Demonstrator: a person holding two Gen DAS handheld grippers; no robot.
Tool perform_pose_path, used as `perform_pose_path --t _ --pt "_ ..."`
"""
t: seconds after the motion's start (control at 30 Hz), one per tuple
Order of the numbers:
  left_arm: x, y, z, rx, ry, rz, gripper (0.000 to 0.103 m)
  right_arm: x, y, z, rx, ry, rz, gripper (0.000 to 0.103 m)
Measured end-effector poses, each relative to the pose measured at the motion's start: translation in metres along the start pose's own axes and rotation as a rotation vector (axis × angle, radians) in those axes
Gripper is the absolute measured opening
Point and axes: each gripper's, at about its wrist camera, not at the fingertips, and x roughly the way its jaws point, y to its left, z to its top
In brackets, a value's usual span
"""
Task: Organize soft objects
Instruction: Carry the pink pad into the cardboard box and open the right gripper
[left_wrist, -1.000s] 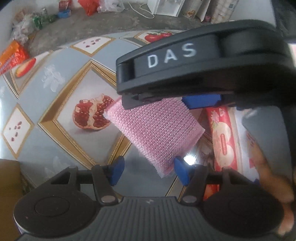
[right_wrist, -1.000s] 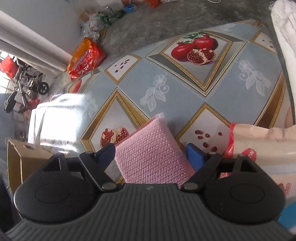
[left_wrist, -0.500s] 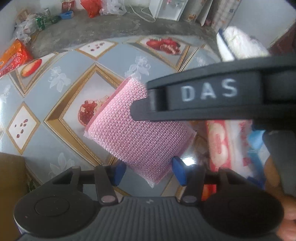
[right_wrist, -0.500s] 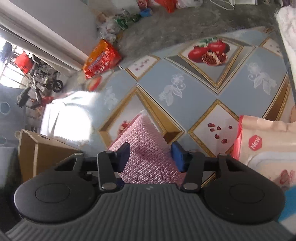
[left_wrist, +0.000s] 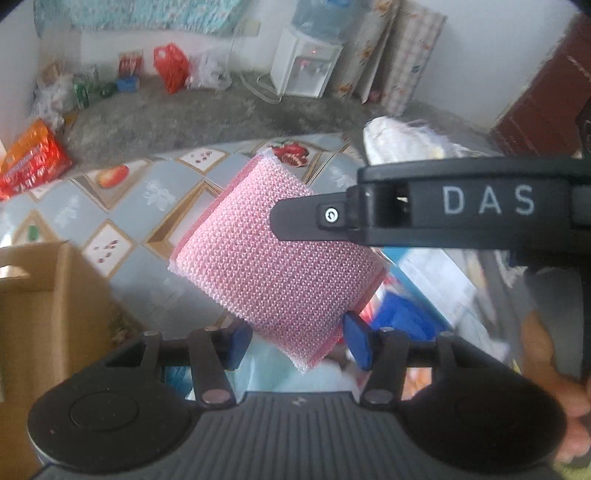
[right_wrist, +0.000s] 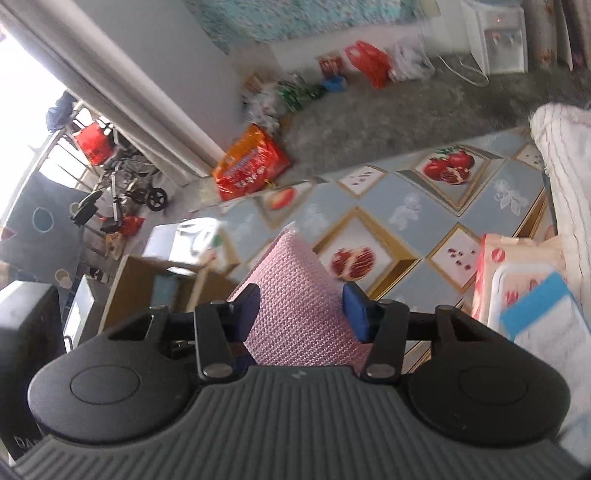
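Observation:
A pink mesh sponge (left_wrist: 280, 258) hangs in the air above the patterned table, held by my right gripper (right_wrist: 301, 314), whose blue pads press on its two sides. In the right wrist view the sponge (right_wrist: 295, 295) fills the gap between the pads. The right gripper's black body (left_wrist: 461, 206) crosses the left wrist view from the right. My left gripper (left_wrist: 297, 343) is open just below the sponge's lower corner, and its blue pads (left_wrist: 356, 343) do not press on the sponge.
A brown cardboard box (left_wrist: 48, 314) (right_wrist: 162, 280) stands at the table's left. Wet-wipe packs (right_wrist: 517, 273) and a white quilted bundle (right_wrist: 565, 177) lie at the right. The table (right_wrist: 406, 210) has a pomegranate-print cloth. Bags litter the floor beyond.
The right gripper has closed on the sponge and lifted it off the table. Both grippers have risen and tilted up, so the room behind now shows.

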Motion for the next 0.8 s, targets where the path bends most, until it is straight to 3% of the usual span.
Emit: perform_pose_path --t 0.2,0.33,0.57,0.7,0.8 --pt "-0.069 0.018 -0.059 -0.005 -0.085 -0.001 0.055 -0.044 0.07 -0.049 -0.054 -0.019 0.055 0.05" --pt "-0.096 0.045 -0.099 -0.039 -0.099 0.016 0.055 -0.042 0.12 -0.082 -0.093 0.023 0.079 0.05" --pt "-0.116 0.123 -0.141 -0.171 -0.069 0.08 0.055 0.016 0.202 -0.118 -0.145 0.125 0.124 0.051" --pt "-0.116 0.17 -0.143 -0.254 -0.04 0.111 0.056 0.056 0.228 -0.122 -0.118 0.171 0.16 0.051" --pt "-0.114 0.193 -0.136 -0.258 -0.044 0.162 0.056 0.086 0.236 -0.114 -0.073 0.183 0.183 0.051"
